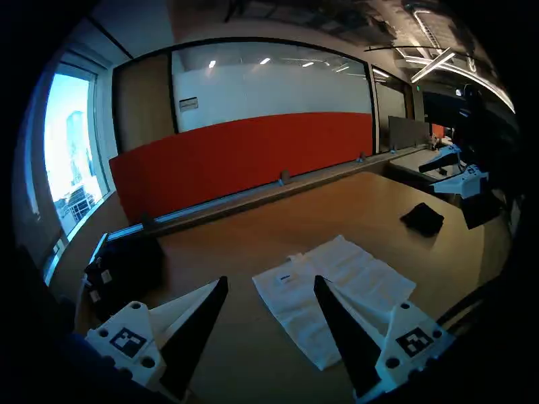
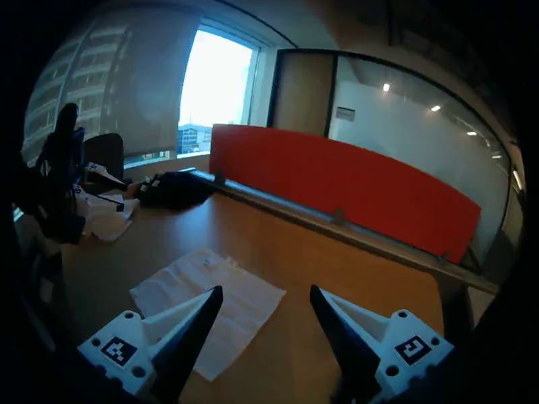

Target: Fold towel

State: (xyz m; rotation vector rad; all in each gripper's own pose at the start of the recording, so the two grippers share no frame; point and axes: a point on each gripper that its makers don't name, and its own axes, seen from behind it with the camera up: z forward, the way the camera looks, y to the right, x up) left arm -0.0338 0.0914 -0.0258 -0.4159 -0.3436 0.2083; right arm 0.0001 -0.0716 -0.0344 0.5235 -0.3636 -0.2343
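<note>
Towel [image 1: 337, 286] flat on desk [image 1: 303, 215], nearer its front edge. Left hand-held gripper [image 1: 269, 281] & right hand-held gripper [image 2: 265, 289] hover w/ fingers apart — risk: shallow corner pinch slips, fold skews.

A wooden desk [image 1: 350, 209] meets a red divider [image 1: 242, 158] beside a bright window [image 2: 215, 94].

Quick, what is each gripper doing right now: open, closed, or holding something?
Left gripper: open, holding nothing; the towel lies spread out ahead of it.
Right gripper: open, holding nothing.
</note>
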